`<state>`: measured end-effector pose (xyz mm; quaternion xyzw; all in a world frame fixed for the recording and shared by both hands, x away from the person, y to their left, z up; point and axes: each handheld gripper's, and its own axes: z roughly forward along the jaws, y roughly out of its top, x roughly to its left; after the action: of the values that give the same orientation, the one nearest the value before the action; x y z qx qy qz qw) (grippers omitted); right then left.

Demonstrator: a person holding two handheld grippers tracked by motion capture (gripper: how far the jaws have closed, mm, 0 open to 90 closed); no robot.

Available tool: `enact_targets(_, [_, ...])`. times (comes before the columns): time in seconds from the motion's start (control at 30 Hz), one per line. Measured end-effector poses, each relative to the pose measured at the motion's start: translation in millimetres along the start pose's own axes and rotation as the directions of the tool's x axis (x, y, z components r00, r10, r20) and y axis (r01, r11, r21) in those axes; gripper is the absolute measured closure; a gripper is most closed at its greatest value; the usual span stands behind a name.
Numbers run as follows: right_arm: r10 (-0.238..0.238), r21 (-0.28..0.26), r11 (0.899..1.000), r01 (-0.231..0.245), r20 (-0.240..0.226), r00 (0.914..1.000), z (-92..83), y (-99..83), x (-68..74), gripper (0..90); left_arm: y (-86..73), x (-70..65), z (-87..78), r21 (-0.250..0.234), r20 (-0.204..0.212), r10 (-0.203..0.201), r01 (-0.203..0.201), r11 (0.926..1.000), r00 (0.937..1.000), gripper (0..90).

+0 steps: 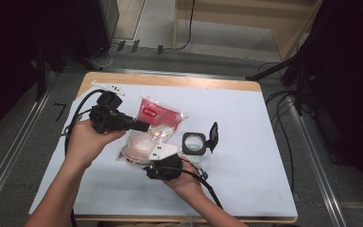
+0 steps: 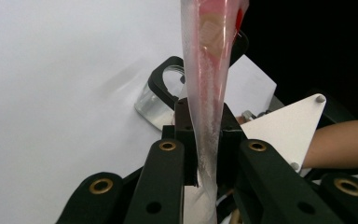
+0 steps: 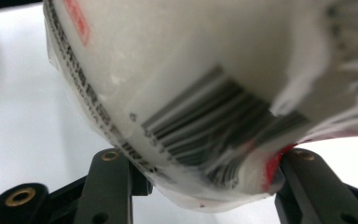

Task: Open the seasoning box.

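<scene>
A: So, from the high view, where does everything sit?

B: A clear plastic pouch with a red top and white powder inside (image 1: 149,132) is held up over the white surface (image 1: 246,161), left of centre. The left gripper (image 1: 144,126) comes in from nine o'clock and pinches the pouch's side; the right gripper (image 1: 162,163) grips its bottom from six o'clock. At three o'clock of the pouch, just beside it, stands a small clear square jar with a black flip lid (image 1: 194,143), lid open.

A: And the left gripper view?

B: The jaws are closed narrow on the pouch's thin edge (image 2: 208,116), seen side-on. Beyond it the jar (image 2: 161,95) shows, plus the other gripper's grey three-cornered plate (image 2: 286,128).

A: The right gripper view?

B: Its jaws clamp the pouch's lower end (image 3: 200,116); a barcode is printed there, which neither other view gives.

A: How to handle this well?

B: I'd judge the spout corner should come over the jar's mouth before tipping, both grips kept firm so the soft film doesn't slip.
</scene>
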<state>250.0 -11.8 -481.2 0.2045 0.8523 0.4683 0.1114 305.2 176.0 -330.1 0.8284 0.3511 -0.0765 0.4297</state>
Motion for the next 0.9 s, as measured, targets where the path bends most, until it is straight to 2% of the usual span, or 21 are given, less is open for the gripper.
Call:
enact_targets(0.1, [0.038, -0.011, 0.999, -0.038, -0.047, 0.9982, 0.1, 1.5, -0.1, 53.8, 0.9, -4.7, 4.0, -0.009, -0.01, 0.038, -0.038, 0.9992, 0.9992, 83.7])
enact_targets(0.13, [0.04, -0.012, 0.999, -0.041, -0.059, 0.9974, -0.3, 1.8, 0.1, 54.2, 1.0, -5.4, 5.6, -0.007, -0.014, 0.057, -0.057, 0.9983, 0.9983, 83.2])
enact_targets(0.17, [0.04, -0.012, 0.999, -0.041, -0.059, 0.9974, -0.3, 1.8, 0.1, 54.2, 1.0, -5.4, 5.6, -0.007, -0.014, 0.057, -0.057, 0.9983, 0.9983, 82.3])
enact_targets(0.2, [0.031, -0.017, 0.999, -0.033, -0.068, 0.9972, -0.6, 2.2, 0.9, 54.3, 1.1, -6.7, 7.6, -0.002, -0.011, 0.081, -0.081, 0.9967, 0.9967, 82.3])
enact_targets(0.23, [0.029, -0.012, 0.999, -0.03, -0.081, 0.9963, -0.7, 2.8, 2.9, 54.1, 0.8, -8.8, 9.9, 0.0, -0.007, 0.118, -0.118, 0.993, 0.993, 81.7])
enact_targets(0.3, [0.029, -0.017, 0.999, -0.031, -0.098, 0.9948, -0.1, 2.8, 5.5, 54.0, 0.6, -14.2, 13.9, 0.006, -0.022, 0.195, -0.195, 0.9807, 0.9805, 80.8])
enact_targets(0.33, [0.04, -0.016, 0.999, -0.042, -0.114, 0.9927, 0.2, 2.7, 6.6, 54.0, 1.0, -16.5, 15.5, 0.015, -0.034, 0.207, -0.207, 0.9782, 0.9777, 80.9])
enact_targets(0.37, [0.052, -0.018, 0.998, -0.055, -0.133, 0.9898, 0.3, 2.9, 7.1, 53.9, 1.4, -17.1, 16.7, 0.016, -0.027, 0.213, -0.213, 0.977, 0.9767, 80.3])
enact_targets(0.43, [0.052, -0.022, 0.998, -0.055, -0.133, 0.9898, -0.6, 3.1, 7.6, 53.9, 0.9, -16.8, 18.2, 0.005, -0.005, 0.224, -0.224, 0.9746, 0.9746, 79.7])
enact_targets(0.47, [0.047, -0.029, 0.998, -0.051, -0.136, 0.9895, -1.2, 3.4, 7.6, 53.9, 0.6, -15.7, 18.8, -0.001, 0.001, 0.22, -0.22, 0.9754, 0.9754, 79.2])
enact_targets(0.6, [0.074, -0.029, 0.996, -0.08, -0.159, 0.9845, -3.4, 5.5, 8.9, 53.6, 0.1, -11.3, 23.3, -0.021, 0.034, 0.175, -0.174, 0.9845, 0.9841, 78.9])
enact_targets(0.67, [0.084, -0.029, 0.995, -0.09, -0.172, 0.9815, -3.9, 6.0, 9.7, 53.3, 0.5, -10.3, 26.6, -0.023, 0.053, 0.139, -0.138, 0.9902, 0.9889, 79.0])
enact_targets(0.87, [0.11, -0.044, 0.992, -0.119, -0.169, 0.9794, -6.3, 7.6, 12.4, 52.7, 0.8, -9.7, 33.8, -0.042, 0.086, 0.064, -0.061, 0.9973, 0.9943, 82.6])
enact_targets(0.9, [0.102, -0.046, 0.993, -0.111, -0.166, 0.9808, -6.6, 7.8, 14.0, 52.7, 1.3, -10.4, 35.8, -0.03, 0.082, 0.036, -0.033, 0.999, 0.996, 82.8])
